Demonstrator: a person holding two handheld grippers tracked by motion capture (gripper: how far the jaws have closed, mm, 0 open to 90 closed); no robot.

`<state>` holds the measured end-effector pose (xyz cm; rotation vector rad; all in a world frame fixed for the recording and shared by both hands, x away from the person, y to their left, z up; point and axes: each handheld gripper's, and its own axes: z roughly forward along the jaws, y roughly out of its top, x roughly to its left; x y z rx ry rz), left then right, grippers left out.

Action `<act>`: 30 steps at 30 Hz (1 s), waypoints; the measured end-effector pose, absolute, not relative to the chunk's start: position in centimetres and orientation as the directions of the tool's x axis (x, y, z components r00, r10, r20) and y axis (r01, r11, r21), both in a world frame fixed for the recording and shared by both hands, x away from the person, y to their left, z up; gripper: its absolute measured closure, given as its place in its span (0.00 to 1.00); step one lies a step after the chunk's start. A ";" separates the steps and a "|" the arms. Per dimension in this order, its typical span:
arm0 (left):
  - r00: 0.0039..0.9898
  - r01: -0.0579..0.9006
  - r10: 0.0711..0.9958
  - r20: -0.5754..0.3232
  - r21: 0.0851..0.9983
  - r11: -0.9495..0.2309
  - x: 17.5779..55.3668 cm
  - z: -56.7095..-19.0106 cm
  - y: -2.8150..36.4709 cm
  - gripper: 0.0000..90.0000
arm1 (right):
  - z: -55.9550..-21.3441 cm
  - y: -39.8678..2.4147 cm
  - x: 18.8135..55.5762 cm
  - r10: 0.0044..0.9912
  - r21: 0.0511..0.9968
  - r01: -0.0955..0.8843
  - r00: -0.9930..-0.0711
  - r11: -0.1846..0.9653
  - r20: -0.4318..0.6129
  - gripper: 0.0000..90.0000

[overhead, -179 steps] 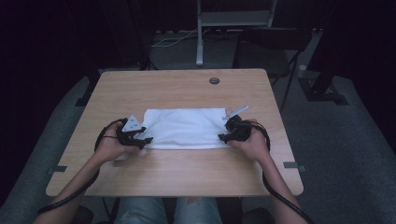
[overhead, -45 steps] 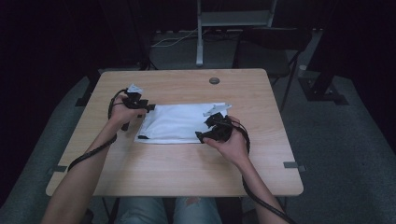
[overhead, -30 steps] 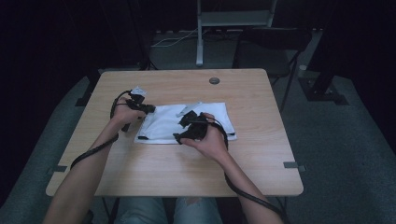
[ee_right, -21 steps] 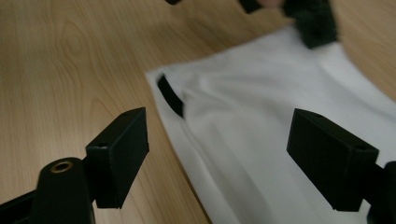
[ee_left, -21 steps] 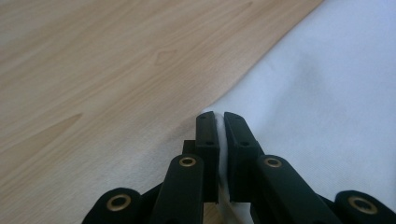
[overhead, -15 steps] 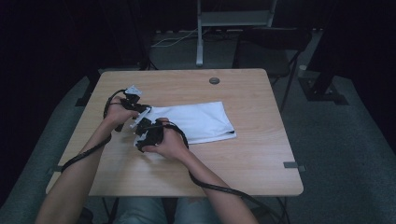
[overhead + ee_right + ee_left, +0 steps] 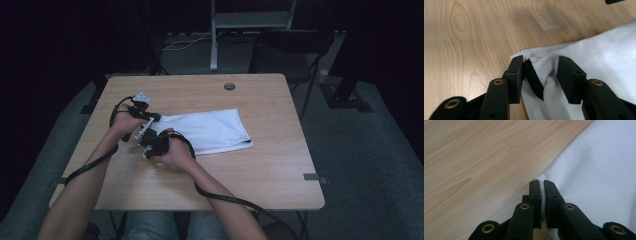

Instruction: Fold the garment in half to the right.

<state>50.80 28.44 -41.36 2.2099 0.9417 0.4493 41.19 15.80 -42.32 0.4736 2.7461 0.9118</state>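
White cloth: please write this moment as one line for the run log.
white cloth folded on table | left tongs shut on cloth edge | right tongs closing around near-left corner, not yet pinching

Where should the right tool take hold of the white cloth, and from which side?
Grip the white cloth at its raised stitched corner, coming from the table's bare left side. The right tool already straddles that fold, jaws closing; the left tool pinches the neighbouring edge.

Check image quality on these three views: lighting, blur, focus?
High view: dim, room around the table nearly black, white cloth the brightest patch but not blown out; hands slightly soft. Left gripper view: evenly lit, far wood grain soft, left gripper sharp on the cloth edge. Right gripper view: right gripper casts dark shadow in the cloth fold.
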 end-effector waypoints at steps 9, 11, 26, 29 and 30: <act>0.680 0.502 0.732 0.047 0.698 -0.511 50.6 -41.6 28.6 0.96 | -42.4 16.1 40.9 0.377 0.609 0.214 -0.914 0.764 -0.151 0.89; 0.681 0.501 0.731 0.049 0.697 -0.513 50.6 -41.5 28.7 0.96 | -42.4 16.2 40.8 0.381 0.608 0.216 -0.911 0.764 -0.156 0.90; 0.665 0.486 0.740 0.099 0.695 -0.529 50.4 -38.0 29.6 0.96 | -39.4 16.3 40.7 0.425 0.738 0.271 -0.905 0.618 -0.023 0.92; 0.663 0.481 0.740 0.114 0.692 -0.538 50.4 -37.3 29.5 0.96 | -38.8 16.3 40.8 0.426 0.753 0.269 -0.905 0.601 -0.017 0.92; 0.663 0.481 0.740 0.116 0.691 -0.540 50.3 -37.0 29.5 0.96 | -38.6 16.3 40.8 0.424 0.758 0.265 -0.906 0.596 -0.018 0.92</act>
